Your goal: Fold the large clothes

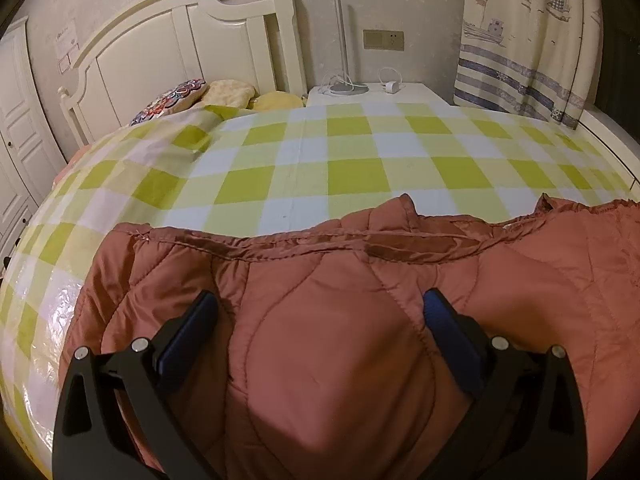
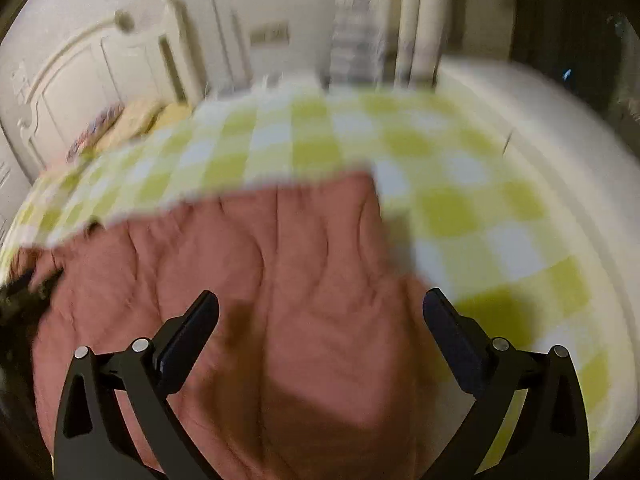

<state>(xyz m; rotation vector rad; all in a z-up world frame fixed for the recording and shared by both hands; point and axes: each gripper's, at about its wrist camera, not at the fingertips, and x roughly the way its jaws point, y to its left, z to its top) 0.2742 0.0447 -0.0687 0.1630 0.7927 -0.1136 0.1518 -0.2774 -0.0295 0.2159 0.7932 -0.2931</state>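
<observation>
A rust-red quilted jacket (image 1: 360,300) lies spread on the green-and-white checked bed cover (image 1: 320,160). My left gripper (image 1: 320,308) stands open just over the jacket, its fingers wide apart with a puffed panel between them, not pinched. In the right wrist view, which is blurred by motion, the same jacket (image 2: 240,260) fills the lower left. My right gripper (image 2: 320,308) is open above the jacket's right edge, one finger over the fabric and the other over the checked cover (image 2: 480,220).
A white headboard (image 1: 180,48) and pillows (image 1: 200,94) stand at the far left. A white nightstand (image 1: 372,94) with a lamp base and cables sits behind the bed, and a sailboat-print curtain (image 1: 528,40) hangs at the right. The bed's right edge (image 2: 560,160) curves away.
</observation>
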